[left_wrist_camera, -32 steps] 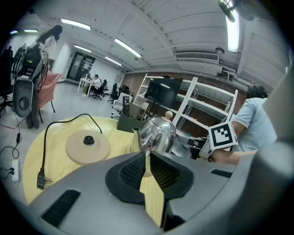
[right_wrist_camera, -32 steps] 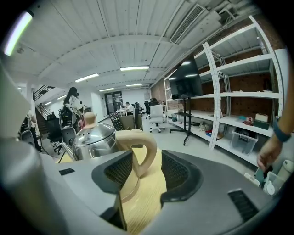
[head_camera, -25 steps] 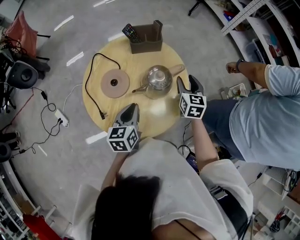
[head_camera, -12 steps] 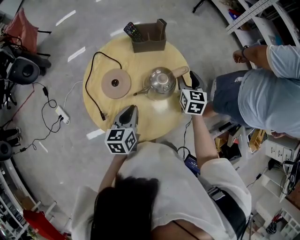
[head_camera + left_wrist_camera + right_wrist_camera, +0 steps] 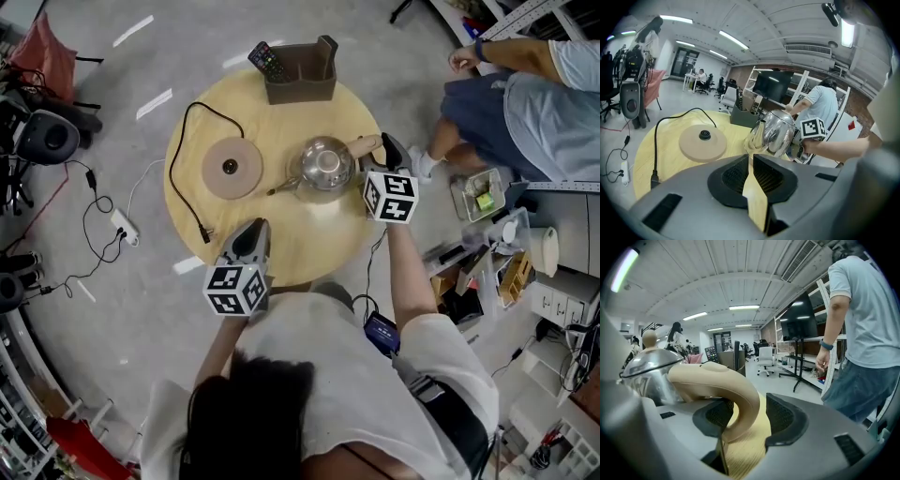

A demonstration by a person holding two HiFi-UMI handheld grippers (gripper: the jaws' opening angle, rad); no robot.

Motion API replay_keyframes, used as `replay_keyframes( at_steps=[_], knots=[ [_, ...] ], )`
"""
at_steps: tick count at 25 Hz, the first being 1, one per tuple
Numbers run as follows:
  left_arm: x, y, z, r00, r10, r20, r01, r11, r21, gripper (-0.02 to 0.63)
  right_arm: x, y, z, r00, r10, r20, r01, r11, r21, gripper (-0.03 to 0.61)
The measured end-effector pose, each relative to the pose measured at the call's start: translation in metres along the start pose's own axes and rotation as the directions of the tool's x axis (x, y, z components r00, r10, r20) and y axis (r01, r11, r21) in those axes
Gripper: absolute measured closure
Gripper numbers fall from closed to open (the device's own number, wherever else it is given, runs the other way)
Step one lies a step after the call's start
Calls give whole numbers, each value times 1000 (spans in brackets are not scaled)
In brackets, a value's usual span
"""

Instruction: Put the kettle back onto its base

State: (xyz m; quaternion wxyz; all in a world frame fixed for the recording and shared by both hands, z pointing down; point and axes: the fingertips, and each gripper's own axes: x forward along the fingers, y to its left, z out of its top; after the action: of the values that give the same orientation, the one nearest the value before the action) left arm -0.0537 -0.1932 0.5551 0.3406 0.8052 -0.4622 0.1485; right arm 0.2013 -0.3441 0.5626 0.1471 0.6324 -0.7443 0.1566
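kettle point(image 5: 323, 167) – on table point(image 5: 309, 239), right of centre, well apart from base point(image 5: 230, 167) at left | right hand-held gripper point(image 5: 747, 420) – jaws apart astride beige handle point(image 5: 722, 380), unclamped | left hand-held gripper point(image 5: 751, 161): closed, empty, near edge | remaining: grip, lift, seat

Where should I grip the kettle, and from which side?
Grip the beige handle, coming from the kettle's right side. It arches out toward the right gripper, whose open jaws straddle it. The spout points left, toward the base.
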Motion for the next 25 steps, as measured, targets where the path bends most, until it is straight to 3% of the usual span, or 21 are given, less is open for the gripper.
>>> replay_keyframes(
  at_steps=[12, 19, 25],
  knots=[
    [-4, 13, -8, 999, 31, -25, -32, 999, -37, 563, 15, -3, 3, 1000, -9, 3, 9, 998, -69, 373],
    [-6, 21, -10, 999, 39, -26, -40, 998, -43, 563, 25, 0, 4, 999, 30, -9, -31, 990, -138, 375],
    [-9, 29, -16, 997, 70, -37, -73, 994, -77, 563, 24, 7, 4, 998, 58, -3, -57, 989, -133, 454]
  ],
)
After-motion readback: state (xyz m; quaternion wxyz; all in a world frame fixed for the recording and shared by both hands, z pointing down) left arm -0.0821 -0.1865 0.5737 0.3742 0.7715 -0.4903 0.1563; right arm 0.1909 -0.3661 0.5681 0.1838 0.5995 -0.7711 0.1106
